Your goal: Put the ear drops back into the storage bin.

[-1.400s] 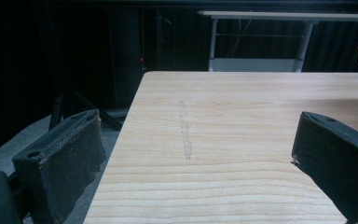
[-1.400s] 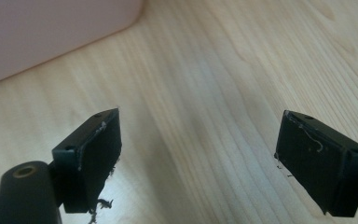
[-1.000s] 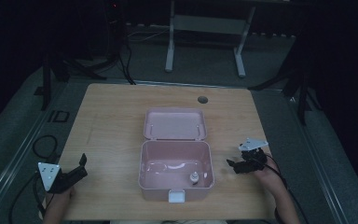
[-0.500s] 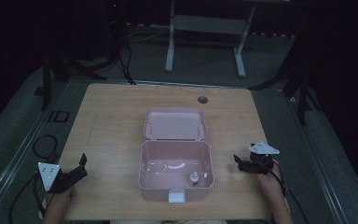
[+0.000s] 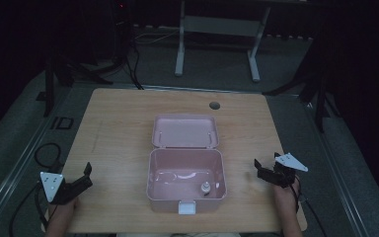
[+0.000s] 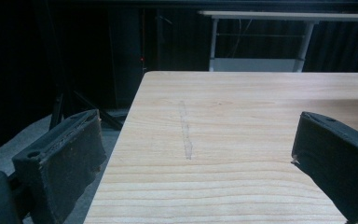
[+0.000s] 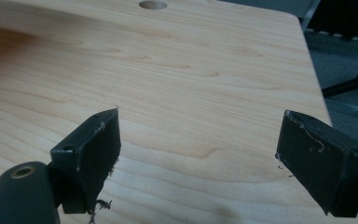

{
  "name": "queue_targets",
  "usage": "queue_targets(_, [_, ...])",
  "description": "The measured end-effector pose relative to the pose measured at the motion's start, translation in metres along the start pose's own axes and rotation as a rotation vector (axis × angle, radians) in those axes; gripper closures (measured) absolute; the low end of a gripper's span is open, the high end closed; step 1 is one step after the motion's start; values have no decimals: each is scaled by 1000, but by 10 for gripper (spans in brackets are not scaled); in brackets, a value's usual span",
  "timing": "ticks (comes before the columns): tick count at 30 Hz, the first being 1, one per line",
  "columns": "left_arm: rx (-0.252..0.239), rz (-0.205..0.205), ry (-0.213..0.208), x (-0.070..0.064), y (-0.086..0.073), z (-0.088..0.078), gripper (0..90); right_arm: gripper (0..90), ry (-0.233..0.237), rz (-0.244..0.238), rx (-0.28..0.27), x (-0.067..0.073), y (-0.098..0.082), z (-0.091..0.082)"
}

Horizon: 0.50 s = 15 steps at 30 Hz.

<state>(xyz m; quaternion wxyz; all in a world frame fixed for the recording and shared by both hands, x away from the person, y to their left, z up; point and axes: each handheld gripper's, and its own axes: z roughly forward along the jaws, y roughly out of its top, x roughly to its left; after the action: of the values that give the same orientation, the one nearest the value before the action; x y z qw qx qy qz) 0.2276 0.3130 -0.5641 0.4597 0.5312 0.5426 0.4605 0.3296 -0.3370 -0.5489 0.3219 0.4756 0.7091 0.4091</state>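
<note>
A pink box [image 5: 186,173] sits in the middle of the wooden counter [image 5: 118,128], its lid [image 5: 185,131] thrown back flat behind it on the far side. Inside the box, near the front right corner, stands a small pale bottle-like thing [image 5: 205,187]; it is too small to make out further. A white latch tab [image 5: 187,208] hangs at the front wall of the box.

The left claw [image 5: 86,175] is near the front left corner of the counter, well apart from the box, held in a hand [image 5: 61,210] that comes in from the bottom edge. Its jaws stand wide apart and grasp nothing; in the left gripper view the left claw [image 6: 193,154] frames bare wood and the counter's left edge, with a faint grey streak [image 6: 185,130] on the boards between the jaws.

The right claw [image 5: 257,168] is to the right of the box, near its right wall but not touching it, pointing towards it. It too is released and holds nothing: the right gripper view shows the right claw [image 7: 198,140] spread above bare wood, with a round hole [image 7: 153,5] in the counter at the far edge.
</note>
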Motion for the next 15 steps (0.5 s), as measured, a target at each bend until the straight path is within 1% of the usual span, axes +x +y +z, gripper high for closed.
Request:
queue_targets(2, [-2, 2, 0, 0, 0, 0, 24, 130, 2, 15, -9, -1, -2, -1])
queue_targets(3, [-2, 2, 0, 0, 0, 0, 24, 130, 2, 15, -9, -1, -2, -1])
queue_targets(6, [-3, 3, -1, 0, 0, 0, 24, 129, -19, 39, -27, -3, -6, -4])
queue_targets(7, [-3, 3, -1, 0, 0, 0, 24, 129, -19, 39, -27, -3, -6, -4])
queue_targets(8, [-3, 4, -1, 0, 0, 0, 24, 129, -26, 53, -44, -6, -6, -6])
queue_targets(9, [-3, 4, -1, 0, 0, 0, 24, 129, -26, 53, -44, -6, -6, -6])
queue_targets(10, [-6, 6, -4, -1, 0, 0, 24, 130, -38, 71, -57, -8, -7, -8])
queue_targets(12, [-8, 6, -5, -1, 0, 0, 24, 130, -33, 97, -74, -11, -7, -9])
queue_targets(14, [-8, 6, -6, -1, 0, 0, 24, 131, -37, 103, -81, -12, -7, -10])
queue_targets(15, [-8, 5, -7, -1, 0, 0, 24, 131, -28, 124, -82, -14, -8, -10])
